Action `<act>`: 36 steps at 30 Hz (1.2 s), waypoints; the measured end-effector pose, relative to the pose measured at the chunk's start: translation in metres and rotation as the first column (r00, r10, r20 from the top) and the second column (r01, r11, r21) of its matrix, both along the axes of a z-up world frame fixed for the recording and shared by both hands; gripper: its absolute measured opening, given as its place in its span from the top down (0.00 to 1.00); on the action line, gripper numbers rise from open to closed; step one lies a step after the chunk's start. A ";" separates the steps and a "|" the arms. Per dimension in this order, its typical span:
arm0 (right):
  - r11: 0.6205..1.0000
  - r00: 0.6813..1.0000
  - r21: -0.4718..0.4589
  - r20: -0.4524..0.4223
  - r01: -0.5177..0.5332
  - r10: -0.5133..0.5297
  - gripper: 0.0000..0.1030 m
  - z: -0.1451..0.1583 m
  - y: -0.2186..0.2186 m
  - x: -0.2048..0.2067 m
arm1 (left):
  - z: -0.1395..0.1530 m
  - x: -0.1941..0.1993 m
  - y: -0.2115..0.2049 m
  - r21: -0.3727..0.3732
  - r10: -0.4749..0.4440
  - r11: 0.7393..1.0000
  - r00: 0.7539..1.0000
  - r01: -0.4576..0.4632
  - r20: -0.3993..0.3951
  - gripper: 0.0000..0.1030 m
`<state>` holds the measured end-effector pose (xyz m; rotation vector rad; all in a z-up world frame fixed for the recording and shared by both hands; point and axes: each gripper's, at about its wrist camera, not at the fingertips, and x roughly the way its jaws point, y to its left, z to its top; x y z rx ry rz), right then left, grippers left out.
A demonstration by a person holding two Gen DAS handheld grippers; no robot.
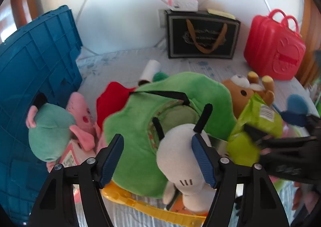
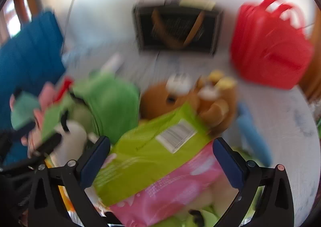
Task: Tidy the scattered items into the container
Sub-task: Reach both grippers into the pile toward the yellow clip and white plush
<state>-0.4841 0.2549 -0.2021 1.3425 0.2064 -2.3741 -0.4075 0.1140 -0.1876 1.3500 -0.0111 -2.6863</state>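
Note:
My left gripper point(image 1: 157, 158) is open above a green plush hat point(image 1: 140, 126) and a white plush dog point(image 1: 180, 158), which lies against its right finger. A teal and pink plush point(image 1: 50, 134) and a pink plush point(image 1: 80, 110) lie to the left, a brown bear plush point(image 1: 240, 92) behind. My right gripper point(image 2: 161, 158) is open over a lime green packet point(image 2: 152, 150) and a pink packet point(image 2: 170, 190); the view is blurred. It shows in the left wrist view point(image 1: 266, 142) by the lime packet point(image 1: 256, 124).
A blue crate point(image 1: 36, 78) stands at the left. A black gift bag point(image 1: 202, 38) and a red plastic case point(image 1: 274, 46) stand at the back by the white wall. A yellow edge point(image 1: 160, 211) lies under the pile.

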 end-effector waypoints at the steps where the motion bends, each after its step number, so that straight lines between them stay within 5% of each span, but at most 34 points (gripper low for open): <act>1: 1.000 1.000 0.012 0.023 -0.010 0.010 0.00 -0.006 0.002 0.003 | 0.000 0.004 0.002 -0.001 -0.013 1.000 1.000 0.013 0.002 0.40; 4: 1.000 1.000 0.023 0.026 -0.011 0.010 0.00 -0.003 0.017 0.017 | 0.003 0.018 0.005 -0.011 -0.040 0.999 0.999 0.040 0.001 0.41; 8: 1.000 0.999 0.007 0.048 0.003 -0.003 0.00 0.006 0.045 0.041 | -0.003 0.030 0.005 0.041 -0.067 0.997 0.997 0.066 0.028 0.22; 13: 0.999 0.999 -0.028 0.048 0.024 -0.023 0.00 0.010 0.060 0.061 | -0.029 0.037 0.027 0.023 -0.117 0.993 0.988 0.115 0.102 0.22; 15: 0.999 0.999 -0.027 0.043 0.026 -0.025 0.00 0.010 0.057 0.061 | -0.042 0.040 0.034 -0.006 -0.123 0.992 0.982 0.125 0.140 0.38; 18: 1.000 0.999 -0.012 0.038 0.027 -0.026 0.00 0.012 0.052 0.068 | -0.053 0.049 0.033 -0.026 -0.117 0.992 0.979 0.124 0.169 0.47; 24: 0.998 0.998 -0.036 0.050 0.052 -0.050 0.00 0.018 0.054 0.083 | -0.048 0.066 0.008 0.044 -0.109 0.994 0.983 0.104 0.150 0.39; 36: 0.990 0.994 -0.095 0.043 0.101 -0.098 0.00 0.026 0.059 0.101 | -0.062 0.095 -0.002 0.037 -0.124 0.992 0.969 0.119 0.215 0.28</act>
